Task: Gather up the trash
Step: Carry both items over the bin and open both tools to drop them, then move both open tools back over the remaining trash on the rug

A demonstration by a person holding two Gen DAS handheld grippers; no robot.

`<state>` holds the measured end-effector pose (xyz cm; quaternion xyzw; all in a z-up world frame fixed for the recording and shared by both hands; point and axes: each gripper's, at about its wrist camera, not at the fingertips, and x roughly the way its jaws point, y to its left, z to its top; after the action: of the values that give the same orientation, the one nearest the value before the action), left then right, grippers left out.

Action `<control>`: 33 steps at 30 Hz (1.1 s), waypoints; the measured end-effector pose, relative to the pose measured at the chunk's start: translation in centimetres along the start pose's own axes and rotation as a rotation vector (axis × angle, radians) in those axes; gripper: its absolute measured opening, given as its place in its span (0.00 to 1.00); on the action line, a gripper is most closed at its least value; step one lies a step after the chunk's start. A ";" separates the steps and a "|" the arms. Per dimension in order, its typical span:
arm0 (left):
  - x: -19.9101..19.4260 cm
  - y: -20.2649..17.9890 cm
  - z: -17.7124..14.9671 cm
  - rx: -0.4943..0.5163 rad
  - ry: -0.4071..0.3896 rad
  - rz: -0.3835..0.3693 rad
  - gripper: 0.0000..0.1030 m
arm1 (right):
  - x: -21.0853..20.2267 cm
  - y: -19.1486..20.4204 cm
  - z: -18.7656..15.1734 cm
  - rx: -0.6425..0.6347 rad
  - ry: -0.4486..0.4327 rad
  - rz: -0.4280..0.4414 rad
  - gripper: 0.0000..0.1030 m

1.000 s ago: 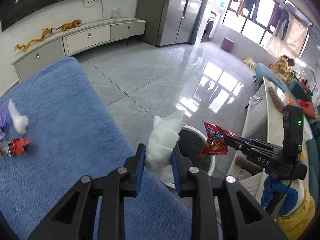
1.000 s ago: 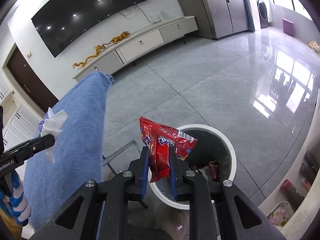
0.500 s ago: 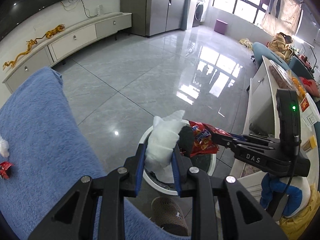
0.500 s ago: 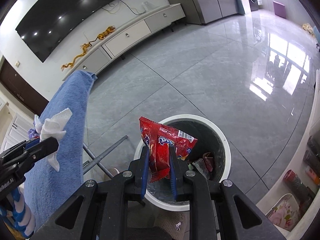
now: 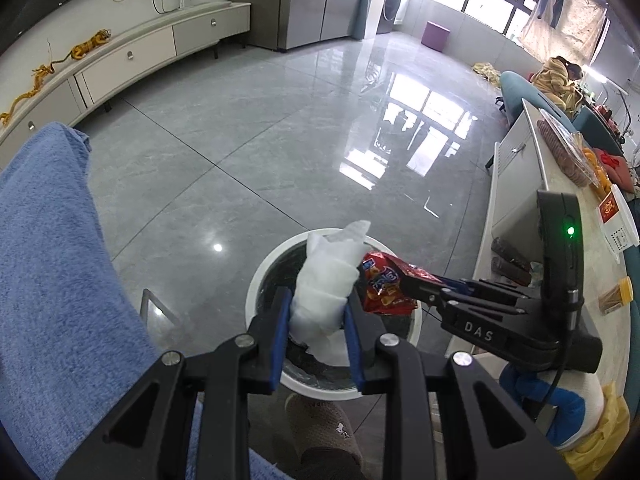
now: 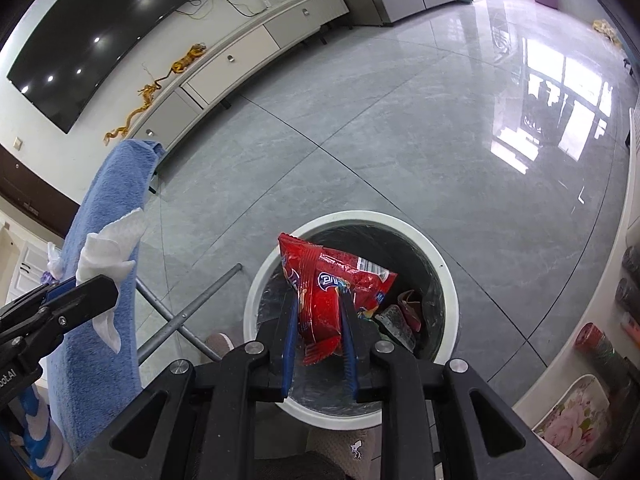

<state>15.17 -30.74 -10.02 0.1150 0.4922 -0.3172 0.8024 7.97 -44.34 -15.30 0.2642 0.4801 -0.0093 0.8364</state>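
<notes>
Blue towel [image 5: 52, 264]: one, draped over the table at the left edge of both views.
Left hand-held gripper [image 5: 318, 312]: one, pointed steeply down over the bin; its two blue-padded fingers were clamped on the white tissue.
White tissue [image 5: 326, 280]: one crumpled wad, held between the left fingers, its top sticking up above the fingertips and its lower end hanging over the bin opening. In the right wrist view it showed at the far left, in front of the towel.
Trash bin [image 6: 446, 280]: one, round, white rim with dark liner, standing on the grey tiled floor directly below both grippers.
Bin contents [image 6: 404, 312]: a few pieces of trash lay at the bottom right; the exact count could not be told.
Right hand-held gripper [image 6: 320, 320]: one, pointed down into the bin mouth; its jaws were opening, with the red snack wrapper between them and both pads on the wrapper's sides.
Red snack wrapper [image 6: 332, 280]: one, upright between the right fingers, above the bin interior; in the left wrist view it sat just beside the tissue.
Slippers [image 6: 348, 444]: two, grey-brown, on the floor near the bin's near rim.
</notes>
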 end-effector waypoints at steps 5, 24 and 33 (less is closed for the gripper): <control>1.3 -0.1 0.7 -0.028 0.030 -0.030 0.26 | 0.8 -0.6 0.0 0.019 0.014 -0.007 0.22; -0.2 1.1 0.5 -0.059 -0.008 -0.003 0.43 | -0.5 0.1 0.1 0.023 -0.021 -0.031 0.51; -2.9 2.7 -0.7 -0.059 -0.050 0.025 0.43 | -2.6 2.3 0.2 -0.020 -0.065 -0.046 0.57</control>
<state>15.43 -27.19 -8.17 0.0895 0.4798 -0.2951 0.8214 7.33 -43.03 -12.11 0.2444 0.4586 -0.0325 0.8537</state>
